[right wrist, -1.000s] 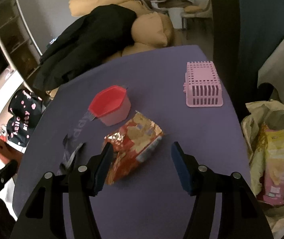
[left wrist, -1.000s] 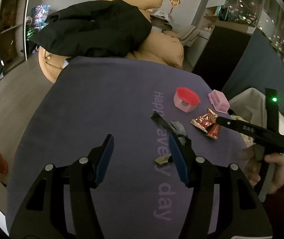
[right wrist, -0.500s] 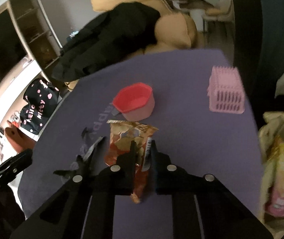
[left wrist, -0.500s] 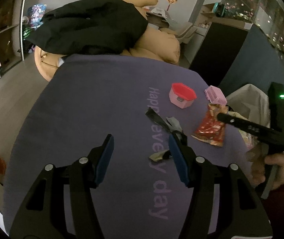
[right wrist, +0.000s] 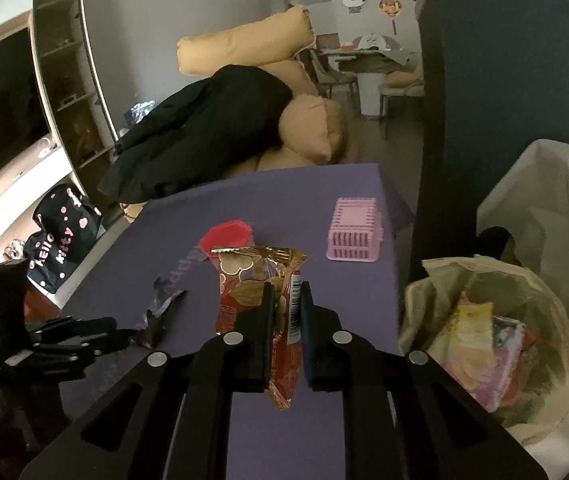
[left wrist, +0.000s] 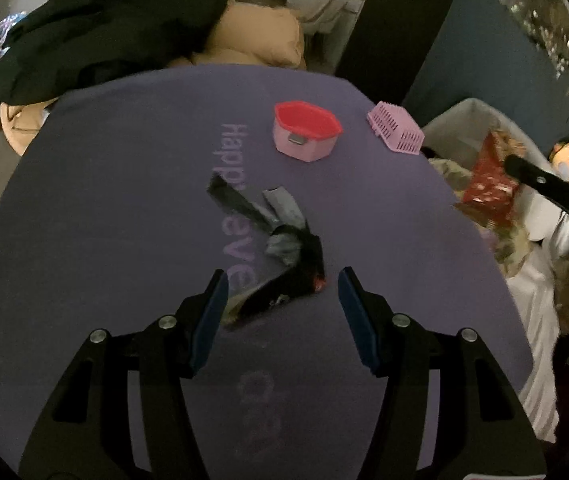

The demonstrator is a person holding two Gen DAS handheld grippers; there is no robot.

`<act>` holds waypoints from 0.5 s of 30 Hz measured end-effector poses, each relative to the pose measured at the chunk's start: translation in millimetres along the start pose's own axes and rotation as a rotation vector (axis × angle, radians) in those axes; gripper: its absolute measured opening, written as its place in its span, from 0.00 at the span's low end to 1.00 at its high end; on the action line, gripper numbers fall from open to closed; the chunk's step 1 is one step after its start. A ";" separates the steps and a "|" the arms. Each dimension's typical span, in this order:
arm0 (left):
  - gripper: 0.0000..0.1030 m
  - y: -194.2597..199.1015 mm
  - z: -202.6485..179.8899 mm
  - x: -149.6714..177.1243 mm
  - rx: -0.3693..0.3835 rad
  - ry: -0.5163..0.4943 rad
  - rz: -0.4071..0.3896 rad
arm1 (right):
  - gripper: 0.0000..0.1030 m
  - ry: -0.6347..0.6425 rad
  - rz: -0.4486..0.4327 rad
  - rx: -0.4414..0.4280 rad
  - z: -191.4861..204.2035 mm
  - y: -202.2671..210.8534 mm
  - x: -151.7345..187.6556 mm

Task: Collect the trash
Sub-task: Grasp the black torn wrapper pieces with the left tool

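A crumpled black and silver wrapper point(left wrist: 280, 236) lies on the purple table point(left wrist: 104, 208). My left gripper point(left wrist: 282, 280) hovers open over the wrapper's near end, which sits between the blue pads without touching them. My right gripper point(right wrist: 284, 292) is shut on a red and gold snack bag point(right wrist: 252, 280) and holds it upright above the table's right edge. In the left wrist view the snack bag point(left wrist: 492, 184) hangs over the trash bag point(left wrist: 496, 236). The trash bag point(right wrist: 436, 292) beside the table holds several colourful wrappers.
A pink bowl with a red rim point(left wrist: 306, 136) and a pink slotted basket point(left wrist: 396, 132) stand at the table's far right. Tan cushions point(right wrist: 244, 44) with a black garment point(right wrist: 204, 120) lie behind the table. White cloth point(right wrist: 544, 208) drapes behind the trash bag.
My right gripper shut on the snack bag, lifted it off the table and carried it right toward the trash bag. My left gripper moved forward and down over the black wrapper.
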State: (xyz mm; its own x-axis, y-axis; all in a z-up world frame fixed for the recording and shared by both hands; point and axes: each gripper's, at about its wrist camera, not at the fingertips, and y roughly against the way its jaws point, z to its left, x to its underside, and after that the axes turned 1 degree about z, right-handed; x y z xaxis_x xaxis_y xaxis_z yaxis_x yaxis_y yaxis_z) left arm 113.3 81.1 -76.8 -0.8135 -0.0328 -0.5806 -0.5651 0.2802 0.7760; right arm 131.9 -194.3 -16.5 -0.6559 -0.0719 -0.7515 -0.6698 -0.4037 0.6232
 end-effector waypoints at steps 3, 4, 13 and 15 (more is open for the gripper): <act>0.53 -15.5 -5.0 -9.1 -0.035 0.002 0.014 | 0.13 -0.014 -0.002 -0.004 -9.0 4.3 6.2; 0.53 -21.7 -6.3 -11.9 -0.047 0.008 0.026 | 0.13 -0.019 -0.002 -0.005 -10.6 5.4 7.4; 0.31 -24.1 -11.3 -19.5 -0.045 0.054 0.019 | 0.13 -0.037 -0.028 -0.023 -22.9 14.8 6.5; 0.31 -11.0 -14.6 -23.6 -0.048 0.054 -0.019 | 0.13 -0.021 -0.050 -0.028 -20.6 21.3 1.9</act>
State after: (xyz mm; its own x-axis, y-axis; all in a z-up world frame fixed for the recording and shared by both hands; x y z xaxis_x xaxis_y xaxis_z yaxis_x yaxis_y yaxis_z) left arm 136.7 64.8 -68.0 -0.8083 -0.0898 -0.5819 -0.5851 0.2328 0.7768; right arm 123.5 -221.8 -9.1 -0.6293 -0.0318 -0.7765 -0.6921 -0.4315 0.5786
